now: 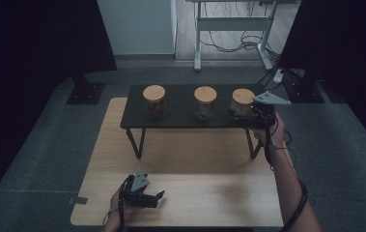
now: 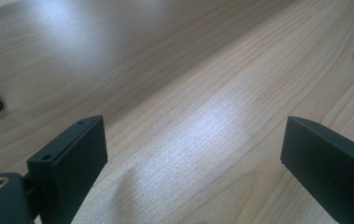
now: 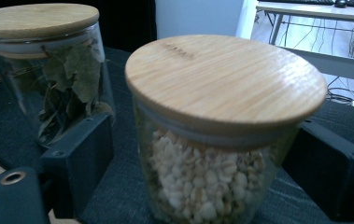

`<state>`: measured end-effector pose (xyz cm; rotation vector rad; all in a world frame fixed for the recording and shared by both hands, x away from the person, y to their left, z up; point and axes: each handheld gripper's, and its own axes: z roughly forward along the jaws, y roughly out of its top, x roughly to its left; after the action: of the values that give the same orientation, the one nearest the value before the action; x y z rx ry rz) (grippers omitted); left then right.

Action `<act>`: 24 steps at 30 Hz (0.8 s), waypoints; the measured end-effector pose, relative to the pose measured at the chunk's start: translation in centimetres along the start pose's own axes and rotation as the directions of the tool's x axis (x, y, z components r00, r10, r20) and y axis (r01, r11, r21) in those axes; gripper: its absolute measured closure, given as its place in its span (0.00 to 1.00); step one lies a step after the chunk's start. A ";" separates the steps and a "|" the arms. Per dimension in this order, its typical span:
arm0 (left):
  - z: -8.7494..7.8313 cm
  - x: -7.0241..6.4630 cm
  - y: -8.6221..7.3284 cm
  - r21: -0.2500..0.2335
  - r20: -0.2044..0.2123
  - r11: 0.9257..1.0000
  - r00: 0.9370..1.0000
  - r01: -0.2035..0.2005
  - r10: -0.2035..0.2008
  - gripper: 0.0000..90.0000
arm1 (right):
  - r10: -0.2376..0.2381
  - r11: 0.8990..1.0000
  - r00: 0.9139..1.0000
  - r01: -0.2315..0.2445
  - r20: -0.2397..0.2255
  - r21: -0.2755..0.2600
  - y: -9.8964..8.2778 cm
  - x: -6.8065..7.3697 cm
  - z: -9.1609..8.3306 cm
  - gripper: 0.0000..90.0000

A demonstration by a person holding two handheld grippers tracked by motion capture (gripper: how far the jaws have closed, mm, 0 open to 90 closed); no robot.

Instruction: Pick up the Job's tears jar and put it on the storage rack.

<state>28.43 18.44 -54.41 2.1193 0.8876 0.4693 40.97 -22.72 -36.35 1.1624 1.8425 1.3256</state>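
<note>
**Entry: right-hand jar on the black shelf, jaws set about it**

Nearest, the left gripper point(image 1: 159, 195) is rested low on the wooden table point(image 1: 209, 193), its jaws held wide apart with bare wood between them, as seen in the left gripper view.

Further on, the right gripper point(image 3: 198, 154) is placed at the right end of the black shelf point(image 1: 175, 116). Its jaws stand apart on either side of the jar of pale grains point(image 3: 207, 186), which is stood upright under a wooden lid point(image 3: 223, 79). No pad is seen pressed to the glass.

Handling advice: the jaws are best kept level and below the lid's rim, centred on the glass wall, and closed evenly or drawn straight back, so that the jar is not tipped or nudged toward the jar of leaves point(image 3: 58, 88) near it.

Beyond, a third jar point(image 1: 154, 100) is stood at the shelf's left end.

Not determined: the jar's base, cut off below; any contact at the right pad, hidden behind the lid's overhang; the third jar's contents.
</note>
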 end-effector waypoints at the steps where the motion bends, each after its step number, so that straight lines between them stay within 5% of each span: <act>1: 0.0 0.0 0.0 -0.001 0.001 1.000 1.000 0.000 0.000 0.08 | -0.001 1.000 1.000 0.001 0.004 0.000 -0.1 0.1 -0.1 0.11; 24: 0.0 -0.1 -0.1 0.003 0.003 1.000 1.000 -0.001 0.001 0.08 | -0.018 1.000 0.998 0.016 -0.057 -0.027 -2.8 1.0 -3.8 0.09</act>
<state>28.31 18.36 -54.47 2.1229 0.8862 0.4659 36.45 -23.82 -37.70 1.1037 1.8652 1.3823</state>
